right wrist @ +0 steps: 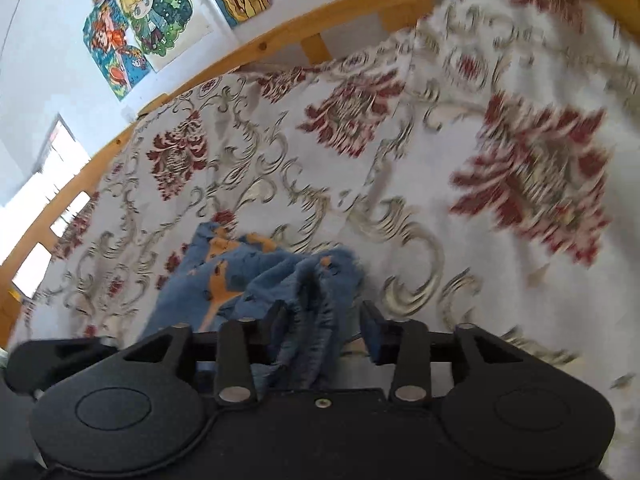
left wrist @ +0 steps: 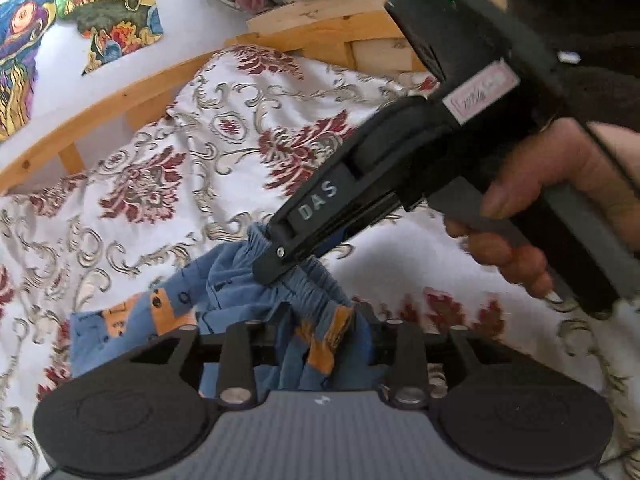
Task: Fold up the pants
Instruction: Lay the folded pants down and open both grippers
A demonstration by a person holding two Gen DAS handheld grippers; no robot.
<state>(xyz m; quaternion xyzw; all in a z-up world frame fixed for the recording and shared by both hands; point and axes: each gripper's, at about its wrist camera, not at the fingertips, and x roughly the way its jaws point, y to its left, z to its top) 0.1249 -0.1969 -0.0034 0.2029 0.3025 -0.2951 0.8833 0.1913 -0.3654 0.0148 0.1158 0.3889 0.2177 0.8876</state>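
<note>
Left wrist view: blue-and-orange pants (left wrist: 248, 300) lie bunched on the floral bedspread (left wrist: 168, 152) at lower centre, waistband between the parted left gripper (left wrist: 320, 344). Right gripper (left wrist: 280, 268), from upper right, touches them; its own view shows its jaws open around the cloth.

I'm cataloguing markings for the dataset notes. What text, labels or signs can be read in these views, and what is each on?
"DAS": raised pale letters on the black right gripper, seen from the left wrist.
Pink-bordered white sticker on that gripper's body: handwriting too blurred to read.
Colourful wall posters: no readable words.
</note>
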